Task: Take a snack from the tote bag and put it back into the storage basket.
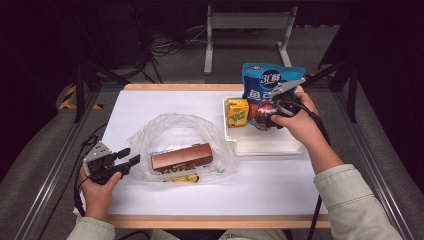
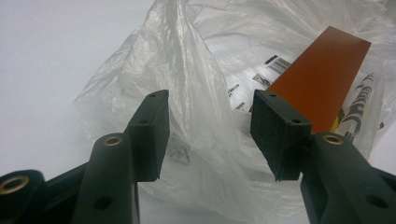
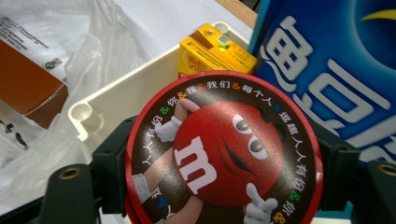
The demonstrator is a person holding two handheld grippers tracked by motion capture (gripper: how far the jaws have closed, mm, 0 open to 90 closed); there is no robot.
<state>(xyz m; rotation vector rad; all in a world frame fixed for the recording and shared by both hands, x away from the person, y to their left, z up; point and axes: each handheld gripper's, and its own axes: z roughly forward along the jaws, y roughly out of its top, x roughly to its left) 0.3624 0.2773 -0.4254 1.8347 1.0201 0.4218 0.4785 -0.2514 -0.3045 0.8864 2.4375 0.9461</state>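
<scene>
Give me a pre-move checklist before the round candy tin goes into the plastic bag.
1. Right gripper shut on the candy tin, a jaw on each side: ok.
2. Tin clear of the white tray: cannot tell.
3. Left gripper gripping the plastic bag to hold its mouth open: not ok; the jaws stand open with film between them.
4. Room in the bag beside the brown box: cannot tell.
5. Yellow carton and blue pouch upright in the tray: ok.
</scene>
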